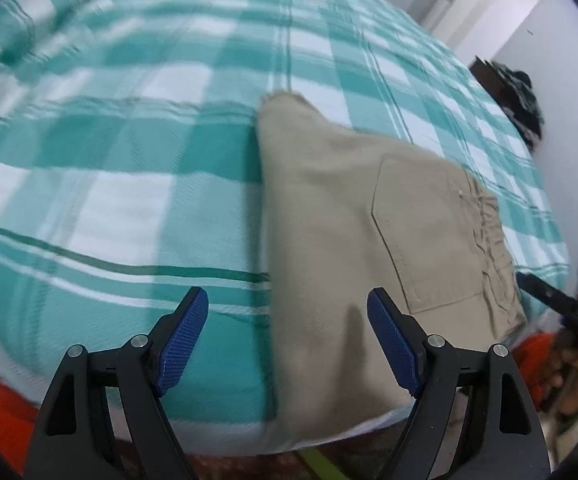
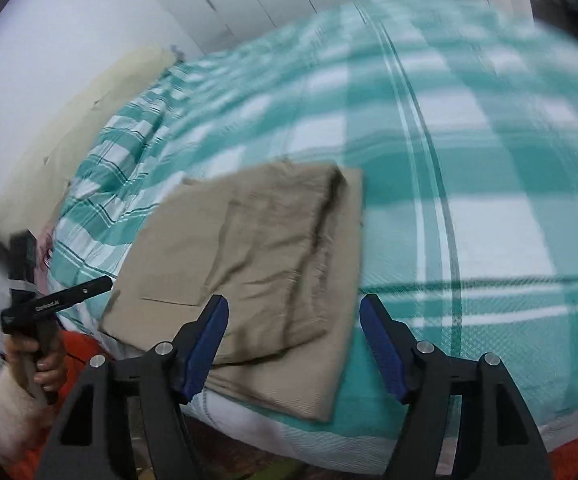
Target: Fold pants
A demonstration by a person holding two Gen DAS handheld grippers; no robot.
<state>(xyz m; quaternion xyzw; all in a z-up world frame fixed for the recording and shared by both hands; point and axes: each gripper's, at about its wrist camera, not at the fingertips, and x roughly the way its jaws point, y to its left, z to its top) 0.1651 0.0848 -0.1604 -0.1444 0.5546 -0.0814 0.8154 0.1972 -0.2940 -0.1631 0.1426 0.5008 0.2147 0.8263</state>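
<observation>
Both the left gripper (image 1: 287,336) and right gripper (image 2: 293,344) are hanging released over the folded pants (image 1: 329,216) sitting at the bed (image 1: 129,200) edge; any snagging risks dragging them off.

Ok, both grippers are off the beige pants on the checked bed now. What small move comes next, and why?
Probably draw both back: the beige cotton pants already lie as a compact folded rectangle on the teal-and-white checked bedspread, and the left gripper and right gripper both stand open, holding nothing.
</observation>
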